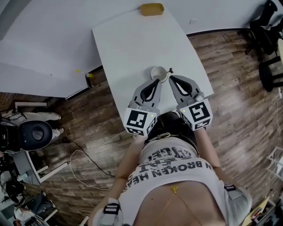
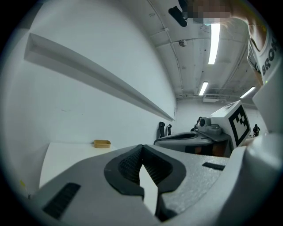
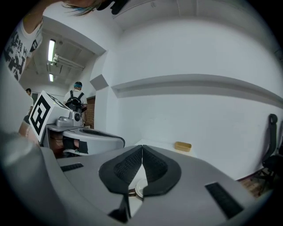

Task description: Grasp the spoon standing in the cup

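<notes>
Standing on table (image 1: pixel 128 44): cup (image 1: pixel 158 73), near its front edge.
Spoon (image 1: pixel 170 70): dark end at cup's right rim.
Left gripper (image 1: pixel 158 81): jaws closed, empty, just beside cup.
Right gripper (image 1: pixel 171 78): jaws closed, empty, near spoon.
Far edge: yellow tray (image 1: pixel 152 9).

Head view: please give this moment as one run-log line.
left gripper: shut, empty | right gripper: shut, empty | spoon: in cup, not grasped

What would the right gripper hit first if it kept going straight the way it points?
Probably the white cup, just ahead of the right gripper, jaws shut, near the spoon; depth is unclear.
</notes>
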A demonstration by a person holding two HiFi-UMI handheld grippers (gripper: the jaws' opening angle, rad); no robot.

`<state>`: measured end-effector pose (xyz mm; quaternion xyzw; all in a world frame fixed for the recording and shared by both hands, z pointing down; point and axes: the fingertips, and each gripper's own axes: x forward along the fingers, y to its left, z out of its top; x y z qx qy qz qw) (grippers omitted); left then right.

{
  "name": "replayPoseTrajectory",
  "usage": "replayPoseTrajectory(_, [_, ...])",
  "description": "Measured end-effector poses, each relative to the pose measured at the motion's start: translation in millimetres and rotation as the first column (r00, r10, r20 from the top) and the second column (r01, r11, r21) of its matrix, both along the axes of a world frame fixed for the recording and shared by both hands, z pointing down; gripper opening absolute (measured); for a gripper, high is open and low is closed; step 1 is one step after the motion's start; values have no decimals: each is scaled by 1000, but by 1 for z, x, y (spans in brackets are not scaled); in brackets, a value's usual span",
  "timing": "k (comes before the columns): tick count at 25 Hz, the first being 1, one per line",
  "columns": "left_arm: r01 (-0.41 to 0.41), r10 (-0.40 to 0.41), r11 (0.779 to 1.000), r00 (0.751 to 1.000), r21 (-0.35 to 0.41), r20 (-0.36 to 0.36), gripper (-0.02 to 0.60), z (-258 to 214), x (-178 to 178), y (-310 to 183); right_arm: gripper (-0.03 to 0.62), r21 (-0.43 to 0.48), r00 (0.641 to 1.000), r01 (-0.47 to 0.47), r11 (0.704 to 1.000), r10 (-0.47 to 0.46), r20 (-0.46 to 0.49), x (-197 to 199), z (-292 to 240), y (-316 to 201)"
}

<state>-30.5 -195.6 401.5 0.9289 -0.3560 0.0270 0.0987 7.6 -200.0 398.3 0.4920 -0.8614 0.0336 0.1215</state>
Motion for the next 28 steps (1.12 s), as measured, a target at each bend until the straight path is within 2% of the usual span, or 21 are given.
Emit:
replayPoseTrajectory(4, [11, -11, 999, 1000, -39, 3, -9, 11, 7, -9, 6, -24, 999, -2, 1000, 1, -39, 13, 14, -14])
replayPoseTrajectory(10, [74, -74, 993, 997, -89, 9, -9, 25, 20, -21, 6, -91, 993, 65, 994, -73, -96, 29, 42, -34])
replayPoseTrajectory(18, [137, -133, 981, 990, -138, 37, -9, 48, 26, -31, 6, -175, 987, 118, 977, -135, -87, 34, 76, -52])
replayPoseTrajectory(28, [163, -153, 968, 986, -190, 65, -9, 68, 24, -26, 6, -279, 977, 126, 952, -167, -129, 41, 130, -58])
